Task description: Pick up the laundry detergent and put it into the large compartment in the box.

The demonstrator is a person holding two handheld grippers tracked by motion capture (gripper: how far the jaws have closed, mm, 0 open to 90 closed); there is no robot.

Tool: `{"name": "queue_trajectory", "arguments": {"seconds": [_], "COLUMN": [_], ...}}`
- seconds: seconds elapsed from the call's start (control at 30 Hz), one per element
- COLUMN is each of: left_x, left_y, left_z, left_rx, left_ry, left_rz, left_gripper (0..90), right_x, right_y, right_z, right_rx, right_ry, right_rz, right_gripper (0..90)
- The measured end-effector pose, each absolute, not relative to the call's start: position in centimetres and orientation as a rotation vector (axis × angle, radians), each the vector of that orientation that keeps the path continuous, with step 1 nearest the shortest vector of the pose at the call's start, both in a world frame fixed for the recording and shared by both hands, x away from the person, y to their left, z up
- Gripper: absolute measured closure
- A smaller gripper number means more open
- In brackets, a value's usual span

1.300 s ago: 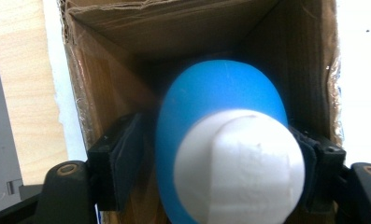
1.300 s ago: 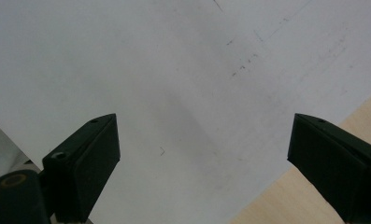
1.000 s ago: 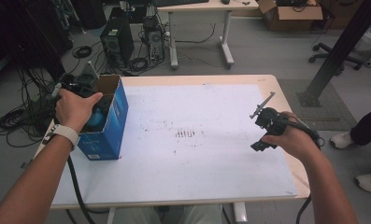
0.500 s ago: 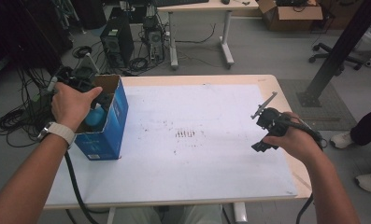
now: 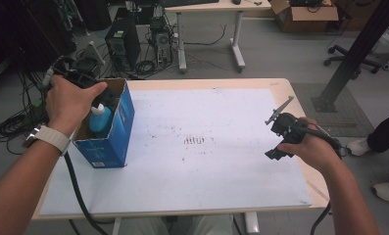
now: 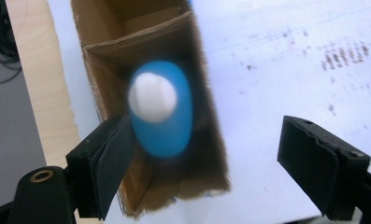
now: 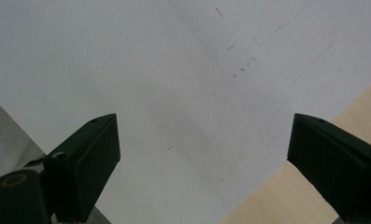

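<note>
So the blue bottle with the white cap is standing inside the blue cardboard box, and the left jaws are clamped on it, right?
Not quite: the blue bottle with the white cap does stand inside the blue cardboard box, but the left gripper has its jaws open above it, as the left gripper view shows.

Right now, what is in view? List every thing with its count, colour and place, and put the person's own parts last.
box: 1, blue outside, brown inside, open-topped, left part of the sheet
bottle: 1, blue with a white cap, upright inside the box
sheet: 1, white with dark marks, covering most of the table
table: 1, light wood, under the sheet
computer towers: 2, dark, on the floor beyond the table
office chair: 1, black, far right on the floor
left claw: 1, black, open above the box, nothing between its pads
right claw: 1, black, open over the sheet's right part
forearms: 2, entering from below; white watch band on the left
</note>
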State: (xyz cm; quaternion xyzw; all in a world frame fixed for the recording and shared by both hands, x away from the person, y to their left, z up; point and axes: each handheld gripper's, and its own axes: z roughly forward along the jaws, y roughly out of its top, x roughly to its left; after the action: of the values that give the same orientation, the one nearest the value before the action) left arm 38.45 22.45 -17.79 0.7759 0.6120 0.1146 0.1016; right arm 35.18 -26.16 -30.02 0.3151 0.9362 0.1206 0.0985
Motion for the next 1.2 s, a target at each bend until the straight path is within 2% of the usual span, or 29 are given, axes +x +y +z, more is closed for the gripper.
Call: {"name": "queue_trajectory", "arguments": {"seconds": [0.5,0.97,1.13,1.2], "left_x": [35.6,34.3,34.2,34.1], "left_y": [18.5,15.7,14.7,14.3], "left_z": [-14.5,-14.3,-14.5,-14.6], "left_rx": [2.414,2.518,2.554,2.562], "left_ry": [1.604,1.460,1.417,1.394], "left_rz": [0.333,0.307,0.285,0.272], "left_gripper": [19.8,18.8,13.1,5.5], "right_x": [34.9,34.8,34.9,34.9], "right_y": [-25.9,-25.7,-25.6,-25.5], "right_z": [-29.5,-29.4,-29.4,-29.4], "right_rx": [0.924,0.924,0.923,0.924], "right_ry": [2.760,2.761,2.762,2.761], "right_rz": [0.364,0.362,0.363,0.363], "right_gripper": [9.2,9.2,9.2,9.2]}}
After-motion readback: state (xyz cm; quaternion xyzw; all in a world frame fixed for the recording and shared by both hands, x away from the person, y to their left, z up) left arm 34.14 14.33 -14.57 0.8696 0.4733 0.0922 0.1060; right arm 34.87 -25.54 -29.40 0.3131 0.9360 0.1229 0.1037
